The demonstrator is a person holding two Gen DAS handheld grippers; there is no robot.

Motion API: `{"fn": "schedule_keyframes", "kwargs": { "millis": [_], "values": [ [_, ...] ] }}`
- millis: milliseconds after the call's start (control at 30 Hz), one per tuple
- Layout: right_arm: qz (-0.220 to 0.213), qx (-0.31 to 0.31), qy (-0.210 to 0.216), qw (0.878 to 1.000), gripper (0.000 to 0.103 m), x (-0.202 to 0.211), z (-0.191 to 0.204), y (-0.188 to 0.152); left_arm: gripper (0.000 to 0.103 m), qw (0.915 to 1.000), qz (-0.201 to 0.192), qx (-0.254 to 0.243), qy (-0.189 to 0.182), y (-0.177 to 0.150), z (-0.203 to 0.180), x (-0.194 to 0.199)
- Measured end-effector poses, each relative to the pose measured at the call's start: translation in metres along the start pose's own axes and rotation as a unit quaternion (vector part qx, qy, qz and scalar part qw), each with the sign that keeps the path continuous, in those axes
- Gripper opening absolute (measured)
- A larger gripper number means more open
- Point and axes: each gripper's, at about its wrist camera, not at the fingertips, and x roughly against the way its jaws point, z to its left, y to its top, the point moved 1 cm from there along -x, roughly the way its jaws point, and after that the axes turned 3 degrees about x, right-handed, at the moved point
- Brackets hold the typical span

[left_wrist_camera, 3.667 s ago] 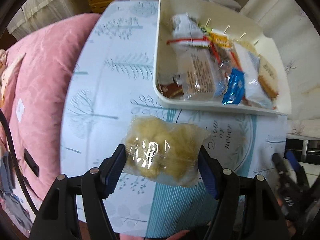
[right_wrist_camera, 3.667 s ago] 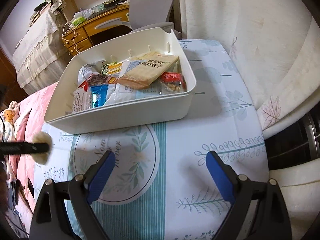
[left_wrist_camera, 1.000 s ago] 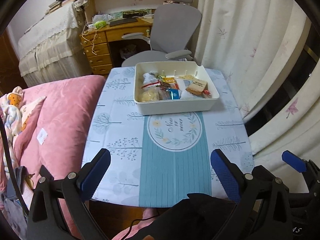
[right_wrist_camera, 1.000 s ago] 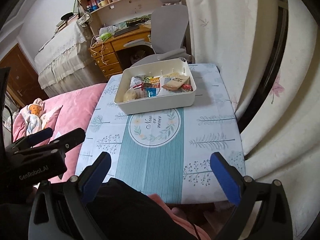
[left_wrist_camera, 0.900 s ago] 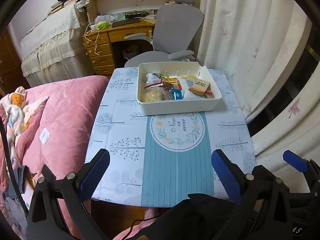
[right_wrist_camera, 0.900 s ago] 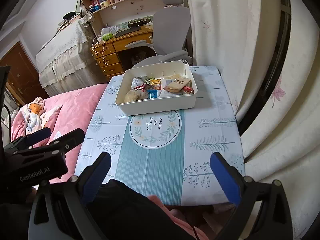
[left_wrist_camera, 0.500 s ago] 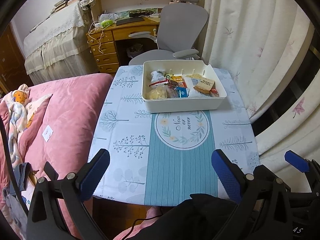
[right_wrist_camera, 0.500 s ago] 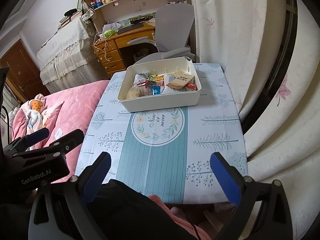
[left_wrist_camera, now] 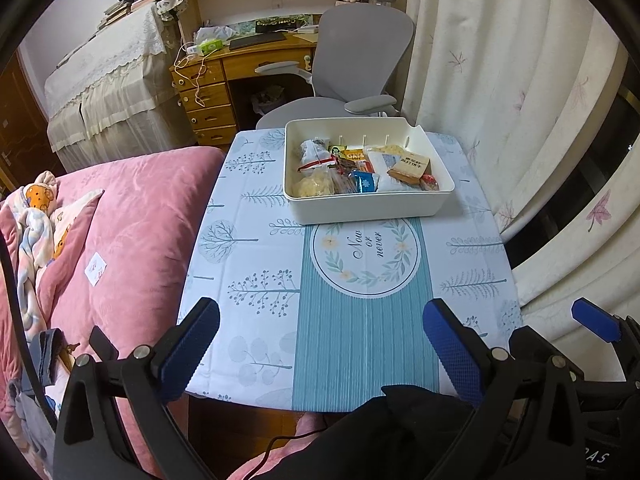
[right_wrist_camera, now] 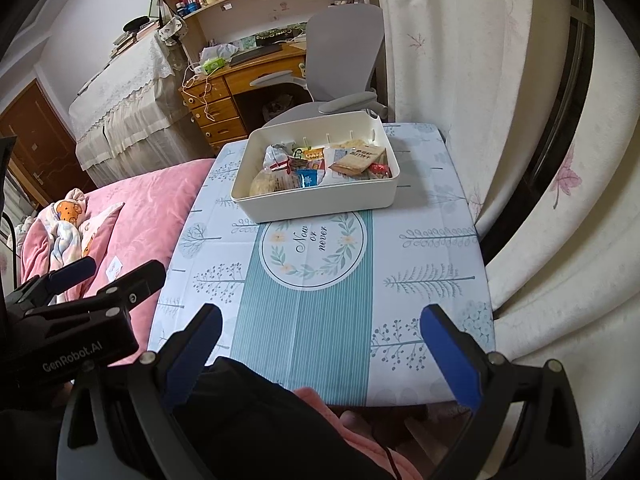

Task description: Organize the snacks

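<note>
Both the left gripper (left_wrist_camera: 320, 354) and right gripper (right_wrist_camera: 320, 354) stood apart, empty. At twelve o'clock, the cream plastic bin (left_wrist_camera: 370, 204) held light, crinkly snack packets (left_wrist_camera: 362, 172), probably slippery; pinch their sealed edges.

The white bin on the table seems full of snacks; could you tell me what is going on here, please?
A person with a gripper in each hand is organizing snacks. The packets, among them a yellowish puffed snack bag, lie in the white bin at the far end of the table, and none shows on the cloth. The left gripper and right gripper hang at the near edge, well short of the bin, jaws wide apart and holding nothing.
</note>
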Motion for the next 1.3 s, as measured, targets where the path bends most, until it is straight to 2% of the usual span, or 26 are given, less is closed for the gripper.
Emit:
{"fn": "schedule_keyframes", "kwargs": {
  "millis": [1000,1300],
  "values": [
    [0.005,-0.001,0.0,1.0,0.1,-0.005,0.0,0.001,0.101,1.0,0.007,-0.006,-0.001,0.002,0.005,-0.005],
    [0.006,0.005,0.006,1.0,0.1,-0.011,0.004,0.0,0.101,1.0,0.006,-0.005,0.003,0.006,0.023,-0.014]
  ]
}}
